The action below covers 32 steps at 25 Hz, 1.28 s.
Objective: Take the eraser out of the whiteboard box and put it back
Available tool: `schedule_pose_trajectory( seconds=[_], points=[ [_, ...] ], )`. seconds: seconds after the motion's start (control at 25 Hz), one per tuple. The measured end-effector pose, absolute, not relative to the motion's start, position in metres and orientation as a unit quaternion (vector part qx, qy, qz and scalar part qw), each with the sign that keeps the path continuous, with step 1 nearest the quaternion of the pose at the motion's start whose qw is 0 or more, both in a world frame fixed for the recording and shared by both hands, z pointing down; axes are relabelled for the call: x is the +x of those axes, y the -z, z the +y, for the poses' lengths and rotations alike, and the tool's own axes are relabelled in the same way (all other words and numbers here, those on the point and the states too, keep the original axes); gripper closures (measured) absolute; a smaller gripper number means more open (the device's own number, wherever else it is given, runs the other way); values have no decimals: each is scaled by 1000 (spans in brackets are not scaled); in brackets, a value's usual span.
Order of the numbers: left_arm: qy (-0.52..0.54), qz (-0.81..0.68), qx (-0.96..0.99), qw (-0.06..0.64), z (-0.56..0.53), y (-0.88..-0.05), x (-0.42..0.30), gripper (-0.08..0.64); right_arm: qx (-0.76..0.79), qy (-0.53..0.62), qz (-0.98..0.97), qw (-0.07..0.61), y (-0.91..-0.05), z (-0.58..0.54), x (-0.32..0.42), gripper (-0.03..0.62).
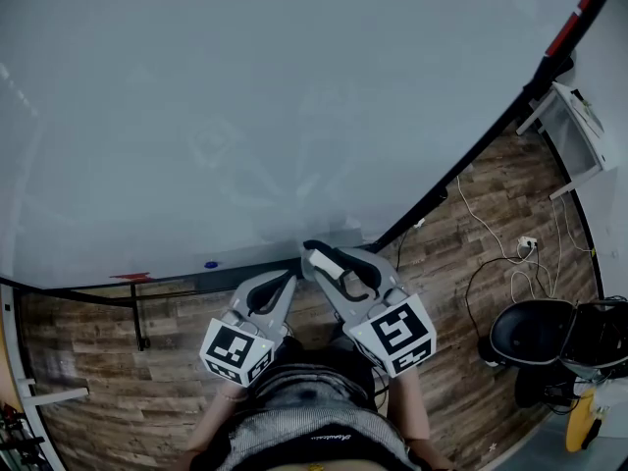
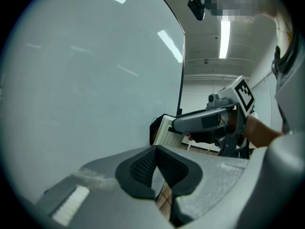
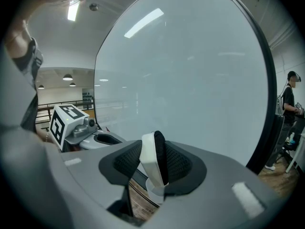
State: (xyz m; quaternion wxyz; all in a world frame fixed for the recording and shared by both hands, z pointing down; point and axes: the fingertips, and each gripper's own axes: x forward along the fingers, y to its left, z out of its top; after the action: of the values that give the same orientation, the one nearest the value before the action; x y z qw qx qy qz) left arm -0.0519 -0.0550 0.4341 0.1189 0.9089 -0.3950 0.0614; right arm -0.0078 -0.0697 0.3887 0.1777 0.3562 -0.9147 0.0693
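Note:
The eraser (image 3: 155, 163), white-backed with a black felt face, stands on edge between the pads of my right gripper (image 3: 153, 168), which is shut on it. In the head view the right gripper (image 1: 324, 260) holds the eraser (image 1: 316, 256) just in front of the whiteboard's bottom tray (image 1: 231, 269). From the left gripper view the eraser (image 2: 164, 130) shows at the tip of the right gripper (image 2: 177, 126). My left gripper (image 2: 156, 165) sits beside it, pads together, nothing between them. It appears in the head view (image 1: 286, 281) to the left of the right one.
The large whiteboard (image 1: 245, 106) fills the space ahead. A blue item (image 1: 210, 263) and a red item (image 1: 130, 277) lie on the tray. White cables (image 1: 491, 234), a black chair (image 1: 530, 332) and a white stand (image 1: 569, 135) are at the right. A person (image 3: 288, 109) stands far right.

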Motion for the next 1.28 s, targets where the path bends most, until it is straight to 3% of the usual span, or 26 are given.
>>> schedule_pose_trajectory(
  seconds=[1.28],
  points=[
    [-73,-402,904,128,-57,-442,-56,560,343,-71,-910,221,-433,-85,-8,439]
  ],
)
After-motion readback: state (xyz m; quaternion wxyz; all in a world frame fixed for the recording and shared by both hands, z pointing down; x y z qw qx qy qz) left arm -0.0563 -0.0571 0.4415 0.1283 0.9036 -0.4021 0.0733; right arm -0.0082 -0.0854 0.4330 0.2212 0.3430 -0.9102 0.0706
